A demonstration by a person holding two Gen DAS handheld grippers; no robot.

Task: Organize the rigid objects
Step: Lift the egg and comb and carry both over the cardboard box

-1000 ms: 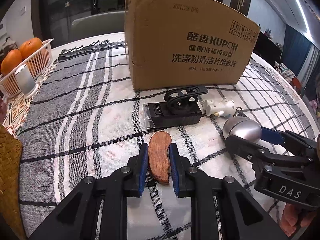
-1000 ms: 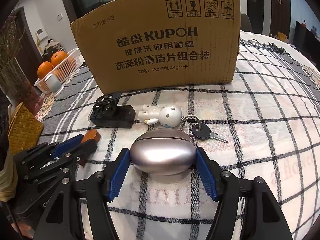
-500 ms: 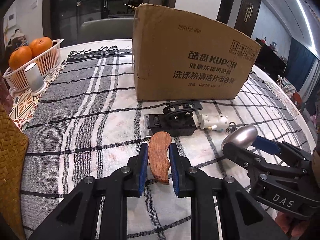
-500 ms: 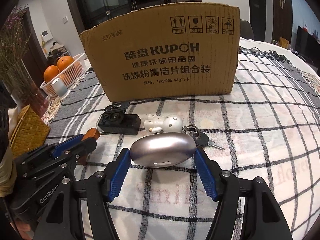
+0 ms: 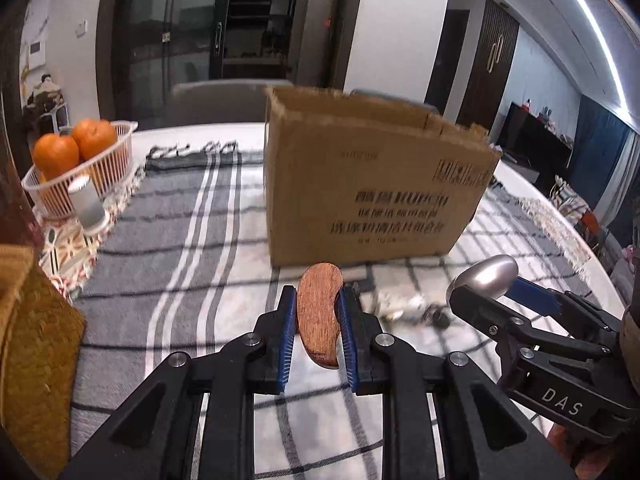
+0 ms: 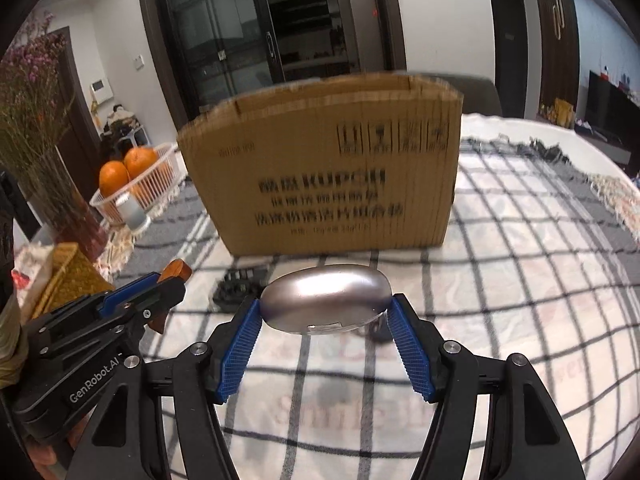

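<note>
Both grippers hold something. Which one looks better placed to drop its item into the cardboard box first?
Probably the right gripper: its silver case faces the cardboard box squarely. The left gripper, with its wooden piece, points nearer the box's corner.

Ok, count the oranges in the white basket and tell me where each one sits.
2. Both round oranges sit in the white slatted plastic basket left of the cardboard box: one nearer the left, one behind it to the right. More may be hidden below them.

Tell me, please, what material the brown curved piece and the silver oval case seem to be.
Brown curved piece: looks like wood, matte, with visible reddish grain. Silver oval case: smooth satin sheen with soft highlights; metal or metallic-coated plastic, cannot tell which.
</note>
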